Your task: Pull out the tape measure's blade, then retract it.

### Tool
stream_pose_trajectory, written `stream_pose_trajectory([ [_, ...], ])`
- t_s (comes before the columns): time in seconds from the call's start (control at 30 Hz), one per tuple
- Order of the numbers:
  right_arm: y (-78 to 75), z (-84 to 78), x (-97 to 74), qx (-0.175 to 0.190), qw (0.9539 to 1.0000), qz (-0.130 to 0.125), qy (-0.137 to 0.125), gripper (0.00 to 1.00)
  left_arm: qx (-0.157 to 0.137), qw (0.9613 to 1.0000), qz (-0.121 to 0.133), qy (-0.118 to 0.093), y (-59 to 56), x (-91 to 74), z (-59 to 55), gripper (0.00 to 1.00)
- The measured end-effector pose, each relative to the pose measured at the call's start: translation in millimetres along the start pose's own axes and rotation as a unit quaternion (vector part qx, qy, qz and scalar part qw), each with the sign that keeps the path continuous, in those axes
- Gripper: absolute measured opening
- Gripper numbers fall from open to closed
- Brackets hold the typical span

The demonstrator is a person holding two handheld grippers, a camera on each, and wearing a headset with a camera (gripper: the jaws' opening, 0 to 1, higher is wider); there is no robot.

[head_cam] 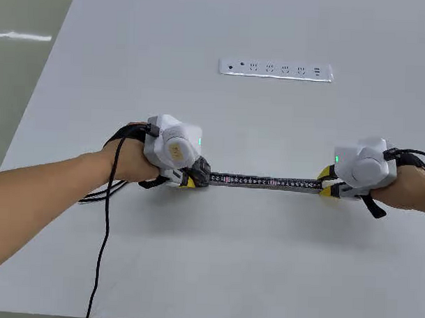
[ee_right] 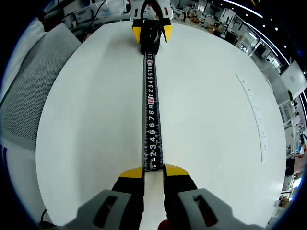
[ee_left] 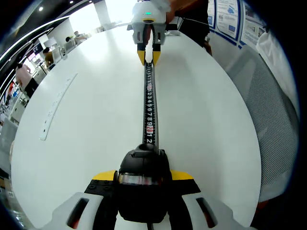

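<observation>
Head view: the left tongs (head_cam: 193, 175) are pinching the black tape measure case (head_cam: 201, 170) between their yellow tips, low over the white bench (head_cam: 195, 256). The blade (head_cam: 267, 181) runs out of the case, straight and level just above the bench top, across to the right tongs (head_cam: 327, 185), which are closed on its free end. A person's hand grips each tool, and a dark cable trails from the left one down towards the near edge of the bench. A white power strip (head_cam: 276, 69) lies flat farther back, well apart from the tape.

In the right gripper view the blade's low numbers sit right at the yellow tips, the printed face turned up, and the scale climbs towards the case at the far end.
</observation>
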State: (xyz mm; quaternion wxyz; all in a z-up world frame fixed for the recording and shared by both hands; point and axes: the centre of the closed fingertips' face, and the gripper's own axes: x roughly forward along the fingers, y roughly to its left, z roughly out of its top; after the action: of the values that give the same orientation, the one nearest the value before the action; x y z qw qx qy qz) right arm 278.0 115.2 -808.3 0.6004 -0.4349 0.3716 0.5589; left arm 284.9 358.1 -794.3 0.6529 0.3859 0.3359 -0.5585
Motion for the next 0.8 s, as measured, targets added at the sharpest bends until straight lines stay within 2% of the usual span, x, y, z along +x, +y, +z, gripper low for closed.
stream_pose_trajectory([
  [0.1,-1.7,-2.4,1.0,-0.005,1.0,0.0,0.008,0.15,0.002,1.0,0.002,-0.003,0.3,0.4,-0.1,0.37],
  [0.13,-2.0,0.7,1.1,0.019,0.9998,0.001,-0.004,0.15,0.003,1.0,0.005,0.005,1.5,0.2,-3.0,0.37],
  [0.17,-3.5,-1.0,-1.0,0.011,0.9999,0.002,0.0,0.15,0.003,1.0,0.002,-0.002,0.9,0.8,-1.1,0.37],
  [0.3,-2.8,-0.8,-1.5,0.002,1.0,0.004,0.002,0.15,0.005,1.0,0.0,-0.003,1.4,0.9,-0.9,0.37],
  [0.8,-2.6,-1.8,-1.2,-0.002,1.0,0.002,0.001,0.16,0.01,0.9997,0.01,-0.021,2.9,-0.1,0.7,0.38],
])
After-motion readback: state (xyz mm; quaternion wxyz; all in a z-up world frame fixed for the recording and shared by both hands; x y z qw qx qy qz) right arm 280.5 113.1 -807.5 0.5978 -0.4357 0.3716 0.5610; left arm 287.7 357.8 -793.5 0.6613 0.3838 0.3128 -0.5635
